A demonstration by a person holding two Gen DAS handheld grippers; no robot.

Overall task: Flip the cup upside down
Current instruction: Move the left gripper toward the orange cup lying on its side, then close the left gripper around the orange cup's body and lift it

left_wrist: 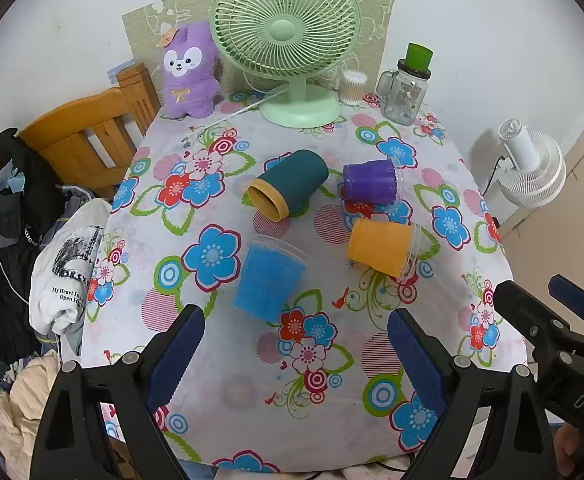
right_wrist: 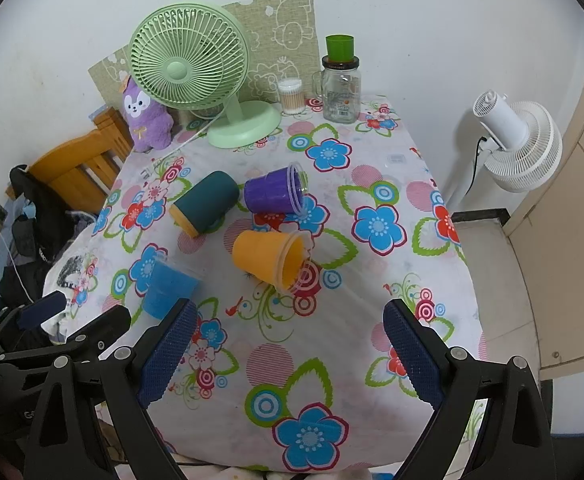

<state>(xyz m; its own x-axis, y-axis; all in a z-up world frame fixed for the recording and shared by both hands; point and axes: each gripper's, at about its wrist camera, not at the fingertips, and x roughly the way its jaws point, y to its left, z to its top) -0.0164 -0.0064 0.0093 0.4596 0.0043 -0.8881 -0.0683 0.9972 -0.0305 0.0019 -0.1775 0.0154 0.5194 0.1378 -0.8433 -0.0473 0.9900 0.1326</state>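
Note:
Several cups lie on their sides on the floral tablecloth (left_wrist: 252,380). A blue cup (left_wrist: 268,276) lies nearest, its base toward me. A dark teal cup with a yellow rim (left_wrist: 288,186), a purple cup (left_wrist: 369,182) and an orange cup (left_wrist: 381,246) lie beyond it. My left gripper (left_wrist: 295,344) is open and empty, just short of the blue cup. My right gripper (right_wrist: 290,340) is open and empty, in front of the orange cup (right_wrist: 270,258). The blue cup (right_wrist: 168,288) lies by its left finger. The teal cup (right_wrist: 206,202) and purple cup (right_wrist: 274,194) lie further back.
A green desk fan (left_wrist: 288,40), a purple plush toy (left_wrist: 190,72), a cotton swab tub (left_wrist: 353,86) and a glass jar with a green cup on top (left_wrist: 405,88) stand at the back. A wooden chair (left_wrist: 88,136) with clothes stands left, a white fan (left_wrist: 531,168) right.

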